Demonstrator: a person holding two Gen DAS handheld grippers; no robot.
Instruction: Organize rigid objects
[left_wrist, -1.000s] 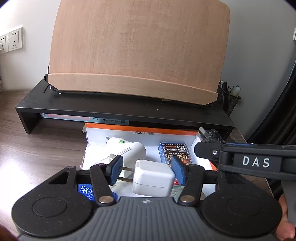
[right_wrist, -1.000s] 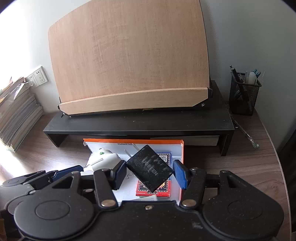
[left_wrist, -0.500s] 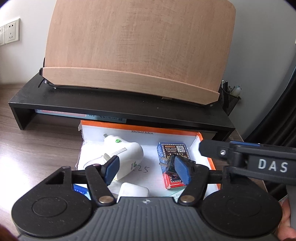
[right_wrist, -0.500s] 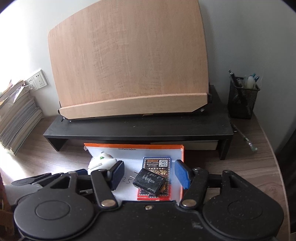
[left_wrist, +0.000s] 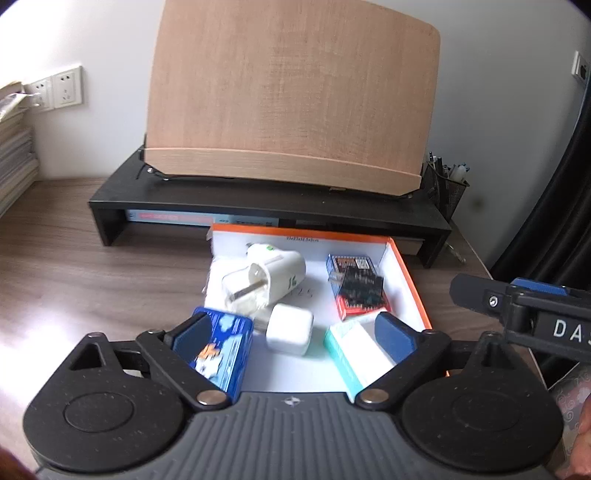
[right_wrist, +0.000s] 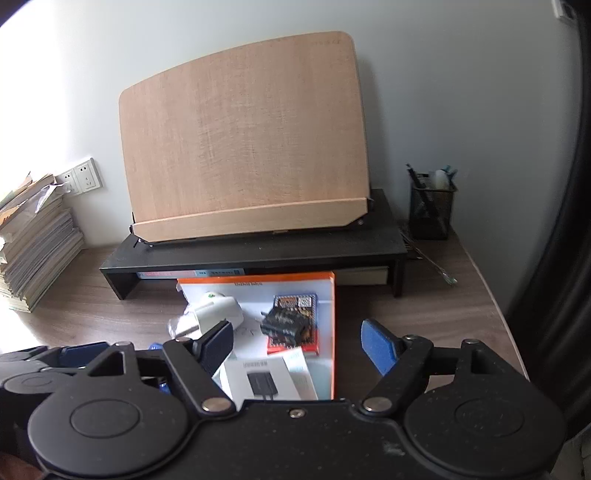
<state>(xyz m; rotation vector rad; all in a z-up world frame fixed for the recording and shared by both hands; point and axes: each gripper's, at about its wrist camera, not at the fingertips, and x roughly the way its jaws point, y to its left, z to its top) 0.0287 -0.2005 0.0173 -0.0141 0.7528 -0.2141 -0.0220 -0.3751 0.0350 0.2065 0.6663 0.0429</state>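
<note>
Left wrist view shows both grippers, left gripper (left_wrist: 293, 332) and right gripper (right_wrist: 297, 345), opening empty above the orange-rimmed box (left_wrist: 408, 273), where the black charger (left_wrist: 360, 290), perched loosely on the card deck (left_wrist: 347, 264), could slide off if bumped.

1 tray (left_wrist: 410, 273) holds 2 white chargers (left_wrist: 269, 277) (left_wrist: 289, 328), 1 black adapter (left_wrist: 360, 286), 1 card deck (left_wrist: 364, 310), 2 boxes (left_wrist: 225, 350) (left_wrist: 354, 350).

Charger (left_wrist: 289, 328) in box (left_wrist: 410, 277), before riser (left_wrist: 266, 206)

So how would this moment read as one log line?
left jaws opening, empty | right jaws opening, empty | white charger, black charger in box
</note>
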